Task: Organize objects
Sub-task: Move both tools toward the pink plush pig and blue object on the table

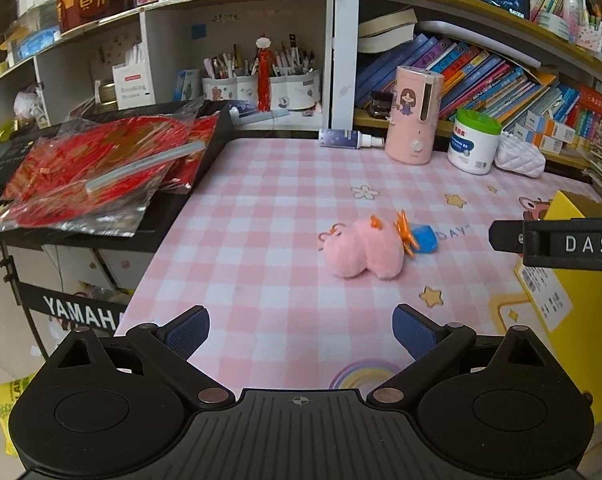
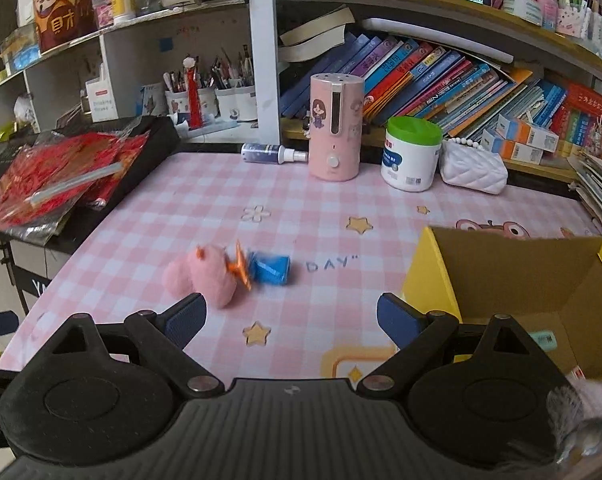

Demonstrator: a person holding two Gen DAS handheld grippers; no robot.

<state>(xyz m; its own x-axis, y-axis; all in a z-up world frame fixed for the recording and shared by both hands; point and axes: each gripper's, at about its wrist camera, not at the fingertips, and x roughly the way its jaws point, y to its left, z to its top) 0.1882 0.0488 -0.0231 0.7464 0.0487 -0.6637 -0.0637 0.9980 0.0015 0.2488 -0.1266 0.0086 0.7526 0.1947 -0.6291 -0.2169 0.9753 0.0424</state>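
A pink plush toy point(image 1: 361, 248) point(image 2: 205, 276) lies on the pink checked tablecloth point(image 1: 261, 216) point(image 2: 301, 208), touching an orange spiky piece point(image 1: 405, 234) point(image 2: 239, 266) and a small blue packet point(image 1: 425, 239) point(image 2: 271, 268). My left gripper point(image 1: 301, 330) stands open in front of them with nothing between its blue pads. My right gripper point(image 2: 291, 320) is open too, empty, just right of the toys and beside the open yellow cardboard box point(image 2: 513, 280) point(image 1: 573, 320). A fuzzy pink thing point(image 2: 589, 404) lies in the box's near corner. The right gripper's finger point(image 1: 513, 236) shows at the left wrist view's right edge.
At the table's back stand a pink cylinder point(image 2: 335, 128), a white tub with green lid point(image 2: 411, 156), a white quilted pouch point(image 2: 473, 170) and a lying spray bottle point(image 2: 273, 153). Red foil packets point(image 1: 101, 172) lie on a black keyboard at left. Bookshelves rise behind.
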